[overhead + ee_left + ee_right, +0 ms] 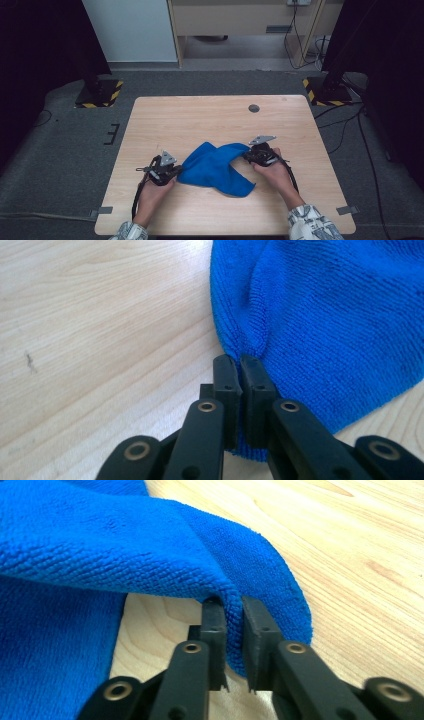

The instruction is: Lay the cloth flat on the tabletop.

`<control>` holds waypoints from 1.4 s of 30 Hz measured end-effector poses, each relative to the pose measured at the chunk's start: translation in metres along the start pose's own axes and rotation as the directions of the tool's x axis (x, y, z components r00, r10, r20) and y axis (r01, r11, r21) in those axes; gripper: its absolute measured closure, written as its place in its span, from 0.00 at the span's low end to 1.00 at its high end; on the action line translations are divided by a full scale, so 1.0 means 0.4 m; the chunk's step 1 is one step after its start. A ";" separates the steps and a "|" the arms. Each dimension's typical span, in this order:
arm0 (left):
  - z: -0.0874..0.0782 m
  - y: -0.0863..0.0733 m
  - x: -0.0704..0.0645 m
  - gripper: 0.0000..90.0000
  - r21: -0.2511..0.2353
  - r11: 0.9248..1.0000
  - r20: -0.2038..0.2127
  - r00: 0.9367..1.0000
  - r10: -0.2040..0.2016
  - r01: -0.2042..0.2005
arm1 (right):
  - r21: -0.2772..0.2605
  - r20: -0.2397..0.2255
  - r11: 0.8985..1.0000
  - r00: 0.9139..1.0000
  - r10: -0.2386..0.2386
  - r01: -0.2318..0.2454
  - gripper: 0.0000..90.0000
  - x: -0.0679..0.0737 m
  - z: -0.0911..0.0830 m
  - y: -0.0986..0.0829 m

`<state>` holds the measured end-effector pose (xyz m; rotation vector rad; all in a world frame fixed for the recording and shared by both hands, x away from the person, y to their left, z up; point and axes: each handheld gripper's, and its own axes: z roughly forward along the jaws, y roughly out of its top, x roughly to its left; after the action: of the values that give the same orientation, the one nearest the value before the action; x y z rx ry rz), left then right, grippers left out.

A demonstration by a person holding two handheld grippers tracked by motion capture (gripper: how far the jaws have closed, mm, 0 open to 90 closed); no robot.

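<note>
Bare wooden table point(200, 115) across the upper half of the high view, open to passage apart from a small dark round disc point(254, 108) at upper right of the top. Centre blocked by the crumpled blue cloth point(215, 167), pinched at its left edge by the left gripper point(172, 171) and at its upper right corner by the right gripper point(248, 156). Open strips at far left and far right of the table. Clear band along the lower edge, crossed only by two forearms.
</note>
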<state>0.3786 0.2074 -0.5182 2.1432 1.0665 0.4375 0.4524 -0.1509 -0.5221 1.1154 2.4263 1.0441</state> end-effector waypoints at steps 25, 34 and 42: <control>0.059 0.123 0.068 0.42 -0.185 0.981 0.027 0.998 -0.058 0.062 | -0.123 0.120 0.988 0.986 0.112 -0.097 0.76 -0.010 -0.086 0.008; 0.145 0.150 0.076 0.44 -0.096 0.995 0.054 0.998 -0.016 0.021 | -0.071 0.142 0.986 0.976 0.162 -0.153 0.69 -0.049 -0.009 -0.007; 0.189 0.148 0.069 0.46 -0.046 0.999 0.067 0.998 -0.006 0.009 | -0.045 0.143 0.986 0.976 0.164 -0.160 0.62 -0.043 0.024 -0.006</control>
<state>0.4713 0.1717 -0.5295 2.0982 1.0169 0.3801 0.4673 -0.1599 -0.5312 1.3478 2.2267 1.0068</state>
